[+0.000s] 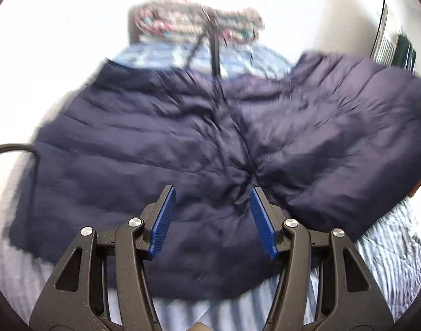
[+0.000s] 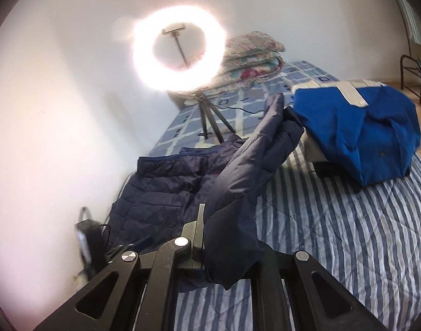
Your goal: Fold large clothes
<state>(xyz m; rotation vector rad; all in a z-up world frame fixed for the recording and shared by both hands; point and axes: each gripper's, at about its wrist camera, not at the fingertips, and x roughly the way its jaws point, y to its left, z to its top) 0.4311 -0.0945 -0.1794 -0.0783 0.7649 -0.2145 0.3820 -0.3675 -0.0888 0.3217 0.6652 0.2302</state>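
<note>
A navy quilted puffer jacket (image 1: 160, 143) lies spread on the striped bed cover (image 1: 232, 314). My left gripper (image 1: 213, 220) is open and empty, with blue pads (image 1: 163, 226), just above the jacket's near hem. My right gripper (image 2: 224, 251) is shut on the jacket's sleeve (image 2: 246, 182) and holds it lifted above the bed. The sleeve drapes over the right finger and hides it. The jacket's body (image 2: 158, 193) lies flat to the left of the sleeve. The lifted sleeve also shows in the left wrist view (image 1: 348, 143).
A lit ring light (image 2: 178, 49) on a tripod (image 2: 210, 121) stands on the bed behind the jacket. Folded floral quilts (image 2: 252, 55) lie at the head. A folded blue garment (image 2: 356, 132) sits right. White wall left, a black cable (image 1: 14, 149).
</note>
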